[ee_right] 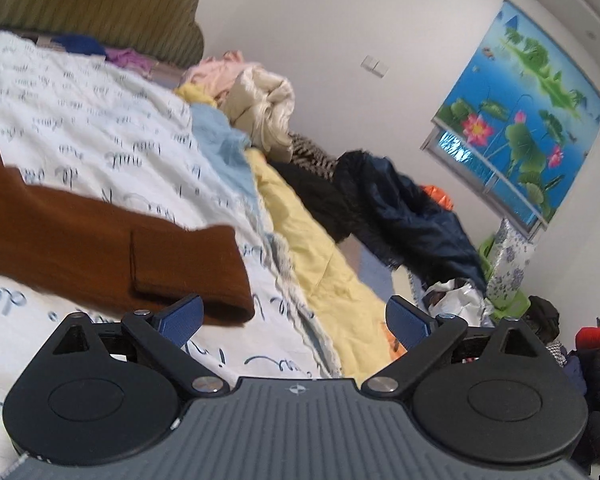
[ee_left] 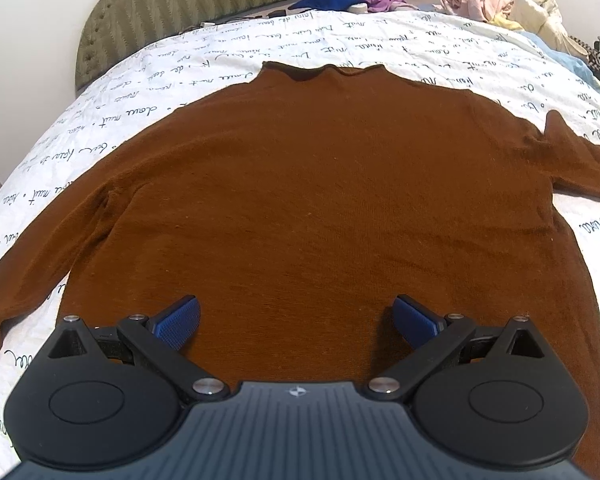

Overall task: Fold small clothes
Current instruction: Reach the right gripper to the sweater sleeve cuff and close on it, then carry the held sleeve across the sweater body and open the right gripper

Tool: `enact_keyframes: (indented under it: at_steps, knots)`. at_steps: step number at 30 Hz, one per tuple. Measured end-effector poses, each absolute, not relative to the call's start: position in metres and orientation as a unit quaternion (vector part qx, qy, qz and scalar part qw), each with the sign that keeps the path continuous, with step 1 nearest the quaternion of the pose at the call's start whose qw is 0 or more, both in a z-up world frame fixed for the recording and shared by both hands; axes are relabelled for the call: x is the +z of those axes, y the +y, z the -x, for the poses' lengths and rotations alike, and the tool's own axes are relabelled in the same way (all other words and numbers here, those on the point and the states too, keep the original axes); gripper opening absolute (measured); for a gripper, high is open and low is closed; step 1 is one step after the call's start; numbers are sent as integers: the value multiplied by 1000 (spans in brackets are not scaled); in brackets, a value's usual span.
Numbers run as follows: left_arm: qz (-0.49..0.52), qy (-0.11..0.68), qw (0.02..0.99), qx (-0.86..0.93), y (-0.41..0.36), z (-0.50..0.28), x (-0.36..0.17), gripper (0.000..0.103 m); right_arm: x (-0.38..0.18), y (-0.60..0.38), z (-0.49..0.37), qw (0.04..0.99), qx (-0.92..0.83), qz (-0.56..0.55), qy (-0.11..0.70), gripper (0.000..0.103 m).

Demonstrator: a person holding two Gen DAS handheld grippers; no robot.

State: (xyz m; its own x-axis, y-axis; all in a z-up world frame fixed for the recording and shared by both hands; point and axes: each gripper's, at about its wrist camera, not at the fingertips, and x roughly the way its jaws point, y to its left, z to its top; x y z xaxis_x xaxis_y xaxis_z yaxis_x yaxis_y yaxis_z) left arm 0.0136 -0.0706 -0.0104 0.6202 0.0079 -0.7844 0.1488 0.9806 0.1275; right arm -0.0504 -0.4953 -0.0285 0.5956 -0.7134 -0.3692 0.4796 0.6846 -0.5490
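Note:
A brown knit sweater (ee_left: 308, 184) lies flat on the white script-printed bedspread (ee_left: 380, 36), collar away from me and both sleeves spread outward. My left gripper (ee_left: 296, 320) hovers over the sweater's lower hem, its blue pads wide apart with nothing between them. In the right wrist view the sweater's right sleeve (ee_right: 112, 248) lies across the bedspread (ee_right: 80, 128), its cuff end just ahead of the left finger (ee_right: 182, 318). My right gripper (ee_right: 294, 320) is open and empty, its jaws spanning the cuff end and the bed's edge.
A pile of clothes (ee_left: 500, 0) sits at the bed's far right corner, with a blue garment (ee_left: 324, 0) by the green headboard (ee_left: 220, 4). Yellow and light blue bedding (ee_right: 312, 248) and dark jackets (ee_right: 412, 216) line the bed's right side. A lotus-print blind (ee_right: 524, 120) hangs on the wall.

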Motion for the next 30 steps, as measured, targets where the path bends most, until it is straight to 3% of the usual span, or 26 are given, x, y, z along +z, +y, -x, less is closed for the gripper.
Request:
enact_keyframes:
  at_steps: [12, 13, 15, 17, 19, 23, 30]
  knots:
    - [-93, 440, 892, -37, -75, -17, -13, 103, -40, -491, 17, 877, -302, 242, 285, 94]
    - [-95, 440, 892, -37, -75, -17, -13, 103, -41, -490, 15, 880, -296, 243, 282, 90]
    - [-95, 440, 892, -38, -75, -17, -13, 103, -43, -491, 7, 885, -284, 232, 287, 70]
    - [-94, 440, 892, -38, -74, -16, -12, 103, -43, -496, 3, 889, -280, 210, 296, 30]
    - [-92, 439, 893, -37, -72, -17, -11, 103, -41, -498, 5, 891, -288, 192, 294, 18]
    - [-85, 443, 892, -37, -69, -19, -12, 103, -31, -512, 15, 914, -264, 105, 290, 8]
    - [-76, 434, 897, -34, -59, -19, -8, 103, 5, -556, 50, 926, -185, -249, 215, 8]
